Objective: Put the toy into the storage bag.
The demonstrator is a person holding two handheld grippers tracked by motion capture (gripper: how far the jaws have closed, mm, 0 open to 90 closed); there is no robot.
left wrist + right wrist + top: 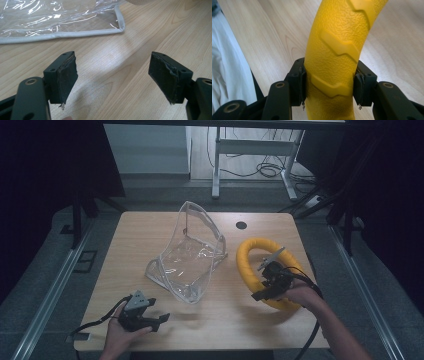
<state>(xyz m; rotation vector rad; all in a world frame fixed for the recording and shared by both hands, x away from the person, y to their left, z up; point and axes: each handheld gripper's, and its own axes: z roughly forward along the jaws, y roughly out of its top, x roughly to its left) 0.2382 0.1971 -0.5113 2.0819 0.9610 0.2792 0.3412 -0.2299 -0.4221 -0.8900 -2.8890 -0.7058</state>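
A yellow ring [248, 266] with a bumpy skin and raised zigzag ribs is at the right of the wooden table, its near side lifted off the top. My right gripper [270, 285] is shut on that near side; in the right gripper view both pads [302, 85] press the sides of the yellow ring [337, 45]. A clear plastic bag [187, 255] with a grey edge stands open in the table's middle. My left gripper [152, 320] rests near the front left, open with nothing between its fingers [65, 75]. The bag's grey-trimmed corner [117, 25] lies just beyond them.
The table [145, 232] has a small black round hole [241, 225] near its far edge. Behind the table stand white desk legs [216, 165] with cables on the floor. Cables trail from both grippers off the front edge. Bare wood lies between the bag and the front edge.
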